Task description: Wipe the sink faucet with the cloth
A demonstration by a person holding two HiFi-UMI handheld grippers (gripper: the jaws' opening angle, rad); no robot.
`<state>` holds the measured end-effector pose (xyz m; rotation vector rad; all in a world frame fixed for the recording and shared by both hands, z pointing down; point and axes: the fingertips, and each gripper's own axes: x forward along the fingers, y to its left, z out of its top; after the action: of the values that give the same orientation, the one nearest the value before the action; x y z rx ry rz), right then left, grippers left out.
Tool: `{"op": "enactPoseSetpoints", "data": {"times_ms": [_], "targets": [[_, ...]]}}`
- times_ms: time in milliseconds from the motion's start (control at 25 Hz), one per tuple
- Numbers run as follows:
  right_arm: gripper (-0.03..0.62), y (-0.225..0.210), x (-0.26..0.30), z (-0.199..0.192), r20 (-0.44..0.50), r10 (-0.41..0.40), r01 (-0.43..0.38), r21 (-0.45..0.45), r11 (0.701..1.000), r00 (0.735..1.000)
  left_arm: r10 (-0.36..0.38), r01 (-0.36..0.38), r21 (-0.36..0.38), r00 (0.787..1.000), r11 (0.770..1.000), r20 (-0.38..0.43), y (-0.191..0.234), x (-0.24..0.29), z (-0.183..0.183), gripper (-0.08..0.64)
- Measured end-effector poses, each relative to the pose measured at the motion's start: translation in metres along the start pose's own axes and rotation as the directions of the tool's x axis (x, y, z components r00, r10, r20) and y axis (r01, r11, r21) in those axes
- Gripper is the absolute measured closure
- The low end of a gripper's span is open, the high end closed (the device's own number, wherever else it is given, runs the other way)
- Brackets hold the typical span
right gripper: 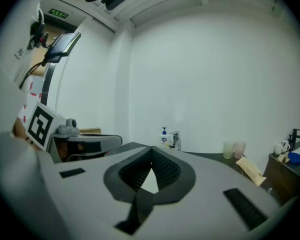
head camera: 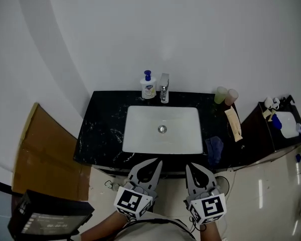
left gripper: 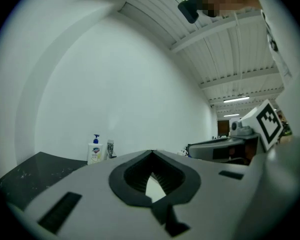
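The chrome faucet [head camera: 164, 88] stands at the back rim of the white sink [head camera: 140, 142], which is set in a black counter. A dark blue cloth [head camera: 214, 148] lies crumpled on the counter at the sink's front right corner. My left gripper [head camera: 158, 160] and right gripper [head camera: 189, 165] hover side by side just before the counter's front edge, well short of faucet and cloth. Both are shut with nothing between their jaws. The left gripper view shows its closed tips [left gripper: 152, 152] with the faucet [left gripper: 110, 148] far off. In the right gripper view the tips [right gripper: 151, 148] meet below the distant faucet [right gripper: 175, 140].
A blue-capped soap bottle [head camera: 148, 86] stands left of the faucet. Two cups [head camera: 226, 96] and a tan packet [head camera: 234, 123] sit on the counter's right side. A dark side table [head camera: 283, 127] with small items stands at the right, cardboard [head camera: 45, 149] at the left.
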<state>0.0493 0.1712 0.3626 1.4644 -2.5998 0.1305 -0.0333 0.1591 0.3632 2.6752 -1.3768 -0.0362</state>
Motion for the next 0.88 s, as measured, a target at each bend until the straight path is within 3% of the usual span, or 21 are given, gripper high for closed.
{"op": "enactPoseSetpoints", "data": {"times_ms": [200, 440, 880], "targets": [[0.591, -0.012, 0.073, 0.02, 0.007, 0.001, -0.001, -0.01, 1.0, 1.0, -0.055, 0.055, 0.017, 0.998, 0.998, -0.007, 0.051, 0.045, 0.007, 0.558], [0.591, -0.023, 0.136, 0.03, -0.011, -0.003, 0.002, -0.032, 0.999, 1.0, -0.063, 0.063, 0.008, 0.998, 0.998, -0.02, 0.105, 0.079, 0.015, 0.558], [0.591, -0.047, 0.167, 0.028, -0.016, 0.025, -0.025, 0.015, 1.0, 1.0, -0.082, 0.082, -0.003, 0.996, 0.997, -0.039, 0.113, 0.125, 0.008, 0.558]]}}
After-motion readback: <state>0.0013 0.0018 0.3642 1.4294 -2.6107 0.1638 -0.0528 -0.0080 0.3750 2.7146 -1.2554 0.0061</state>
